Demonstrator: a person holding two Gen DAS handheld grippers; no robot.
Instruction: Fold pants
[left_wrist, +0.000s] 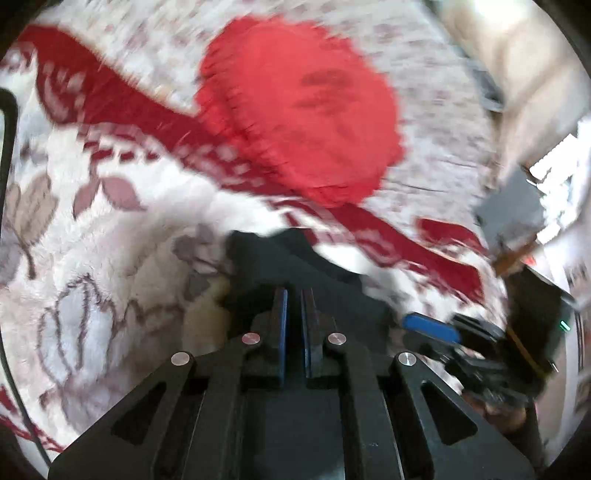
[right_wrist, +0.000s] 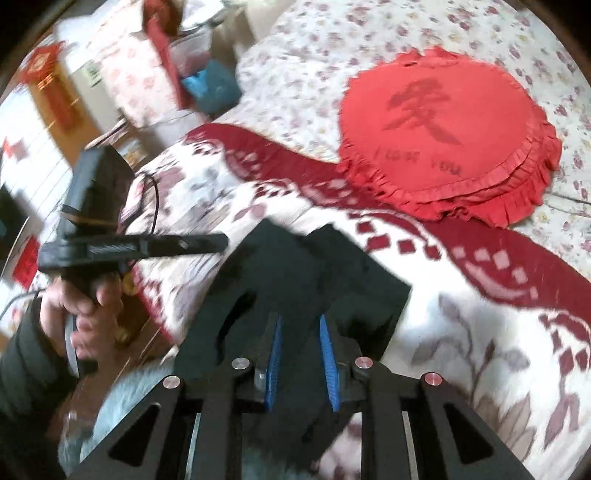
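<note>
Fabric of the dark pants sits pinched between your right gripper pads, narrow gap, the pants draped over the floral blanket. Your left gripper is closed — whether on cloth, I cannot tell. Beyond lies a round red ruffled cushion — "I love you" printed under a Chinese character.
</note>
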